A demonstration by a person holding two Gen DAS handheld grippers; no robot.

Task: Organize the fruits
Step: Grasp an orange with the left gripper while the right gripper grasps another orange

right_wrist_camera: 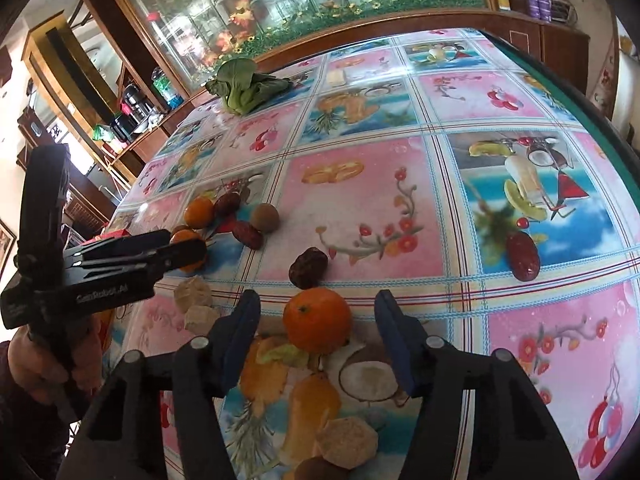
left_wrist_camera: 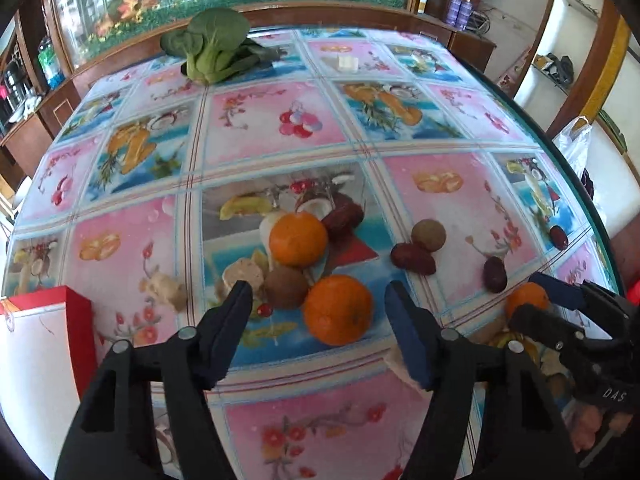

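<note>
Both tongs are open, left gripper (left_wrist_camera: pixel 318 290) and right gripper (right_wrist_camera: pixel 316 300) each straddling a round orange tangerine (left_wrist_camera: pixel 338 309) (right_wrist_camera: pixel 317 320), so an off-centre squeeze could roll either into the nearby dark red dates (left_wrist_camera: pixel 414 260).

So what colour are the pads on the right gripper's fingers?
Blue pads on black fingers; the right wrist view shows them best.

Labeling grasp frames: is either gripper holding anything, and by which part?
Nothing held. Left gripper brackets one orange, right gripper a second orange; pads touch neither.
</note>
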